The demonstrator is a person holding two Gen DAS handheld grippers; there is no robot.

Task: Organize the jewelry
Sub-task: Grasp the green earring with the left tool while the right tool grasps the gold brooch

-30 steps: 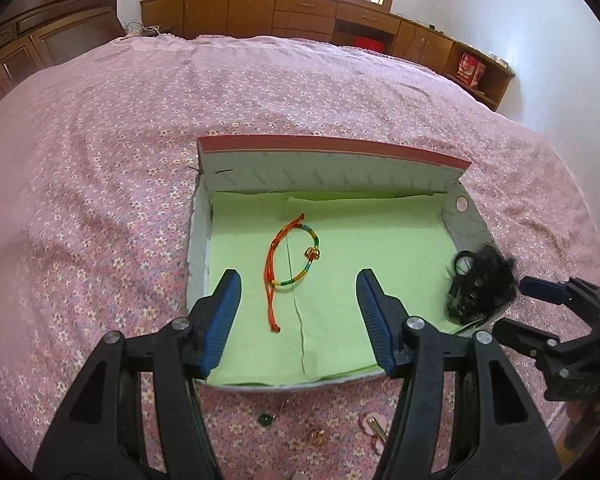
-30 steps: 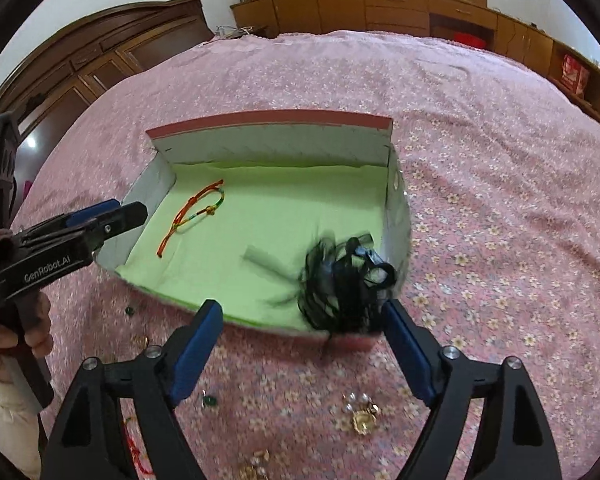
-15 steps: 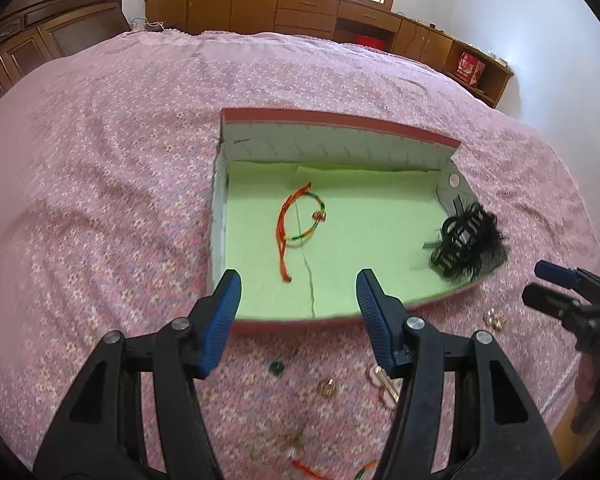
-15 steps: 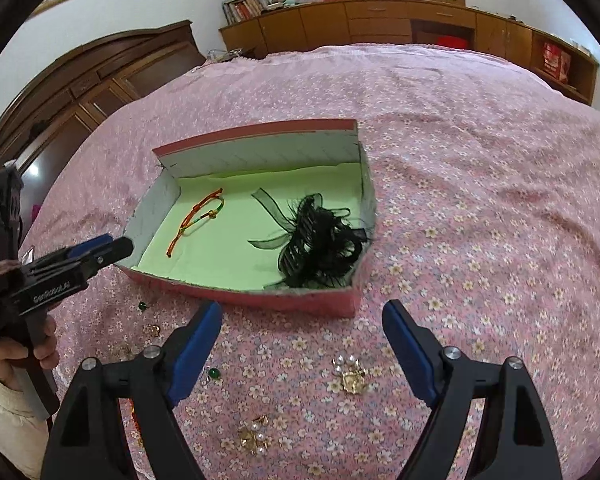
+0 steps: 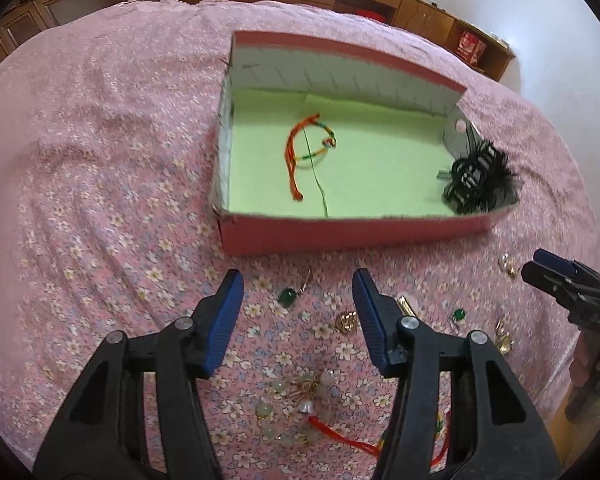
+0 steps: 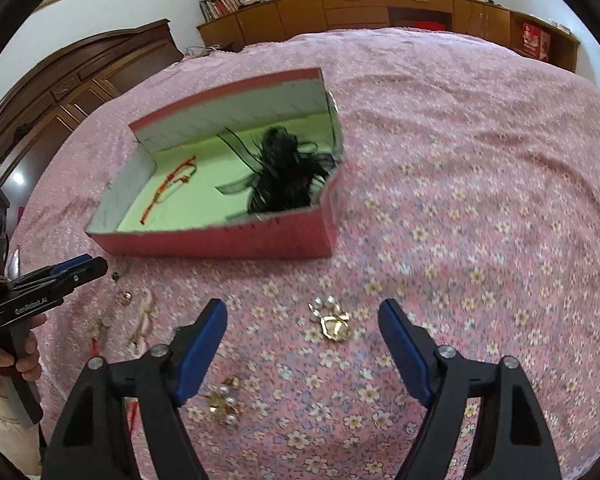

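A red box [image 5: 340,236] with green lining lies on the bed; it also shows in the right wrist view [image 6: 220,246]. Inside lie an orange cord bracelet [image 5: 300,152] and a black feathered hair clip [image 5: 478,178], also seen from the right [image 6: 286,176]. My left gripper [image 5: 298,316] is open and empty above loose pieces: a green bead [image 5: 287,295], a gold charm [image 5: 346,322], a pale bead bracelet [image 5: 296,408]. My right gripper [image 6: 302,344] is open and empty over a gold pearl earring [image 6: 332,320]; a pearl brooch [image 6: 224,402] lies near its left finger.
The pink floral bedspread [image 5: 80,160] covers the whole bed. Wooden cabinets [image 6: 380,4] line the far wall and a dark wardrobe [image 6: 60,92] stands on the left. More small jewelry [image 6: 140,312] is scattered in front of the box.
The right gripper let go of the black hair clip in the box's right end. Both grippers have pulled back from the box to above the loose jewelry on the bedspread.
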